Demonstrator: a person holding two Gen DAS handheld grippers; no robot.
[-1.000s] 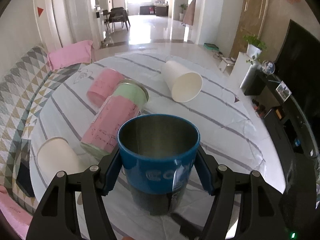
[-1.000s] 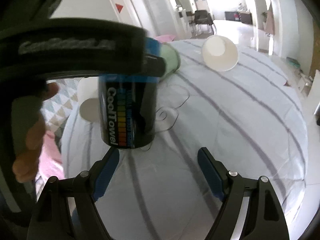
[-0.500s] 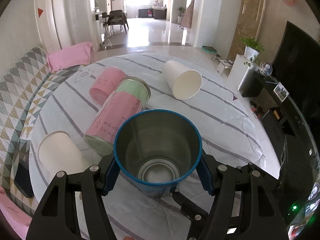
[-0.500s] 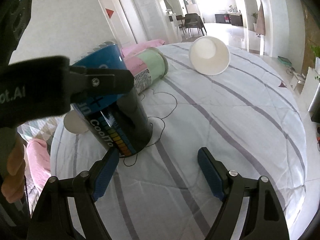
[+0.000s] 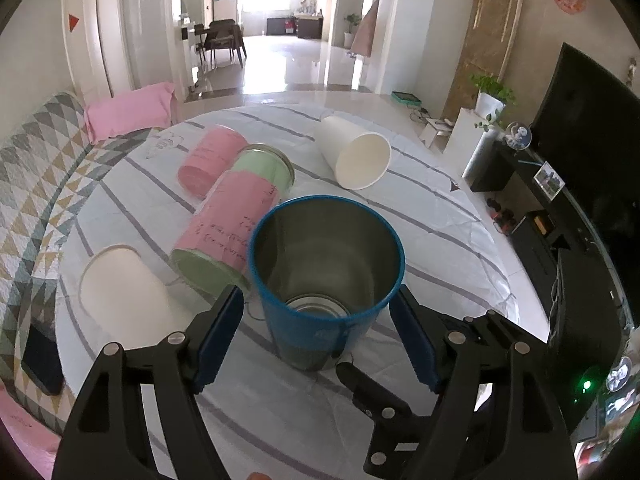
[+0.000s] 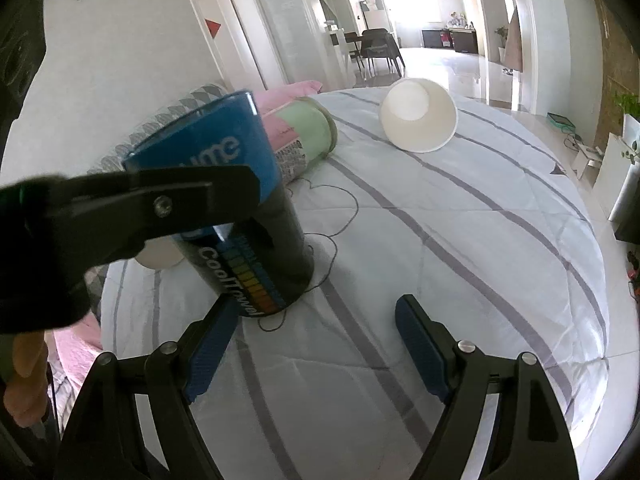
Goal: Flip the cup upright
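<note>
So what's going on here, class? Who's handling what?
A person holds a gripper in each hand. The left gripper has its fingers either side of the blue can, which stands open end up on the striped cloth; contact isn't clear. The right gripper hangs open and empty. Two paper cups and a pink-green can lie on their sides.

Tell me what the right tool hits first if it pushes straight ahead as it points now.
The right tool, open, points over bare striped cloth. The blue can stands left of its line, so the cloth probably comes first; depth is unclear.
</note>
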